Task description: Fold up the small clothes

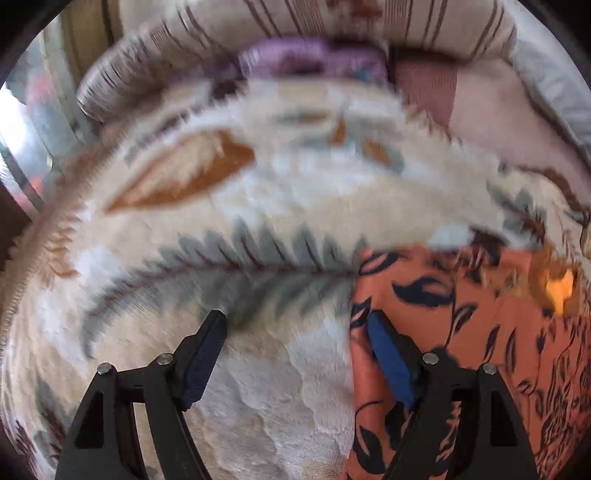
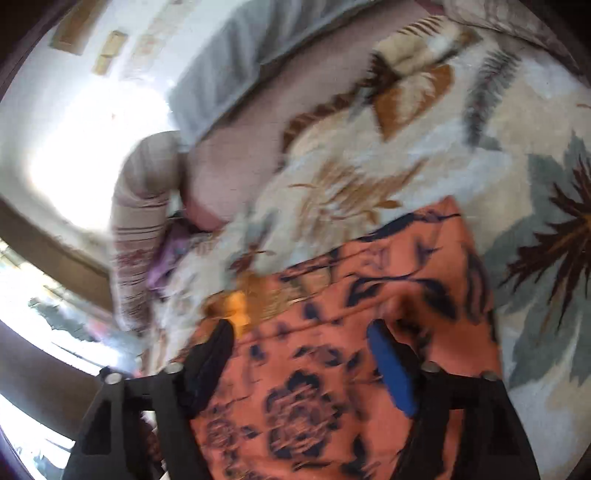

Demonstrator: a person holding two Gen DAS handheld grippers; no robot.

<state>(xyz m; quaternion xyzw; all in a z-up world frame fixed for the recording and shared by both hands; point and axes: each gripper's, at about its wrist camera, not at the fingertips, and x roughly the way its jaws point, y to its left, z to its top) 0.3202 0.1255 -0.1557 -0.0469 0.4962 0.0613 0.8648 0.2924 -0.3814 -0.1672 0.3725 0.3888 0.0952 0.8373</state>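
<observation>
The left tool [image 1: 297, 321] and the right tool [image 2: 301, 328] both stand wide open and hold nothing. The orange flowered garment [image 2: 332, 332] lies flat on the blanket [image 1: 258, 184] of the bed, at 4 o'clock in the left view. It seems one fold is just released; next, an edge must be grasped. Striped pillows [image 1: 332, 22] lie at 12 o'clock.

Leaf-patterned bed blanket [image 1: 280, 206] (bright window [image 2: 74, 162])

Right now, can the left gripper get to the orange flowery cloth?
Probably yes. The left gripper is open and empty over the leaf-patterned blanket, and the orange flowery cloth lies flat with its edge right beside the gripper's blue-padded finger. Nothing lies between them.
</observation>
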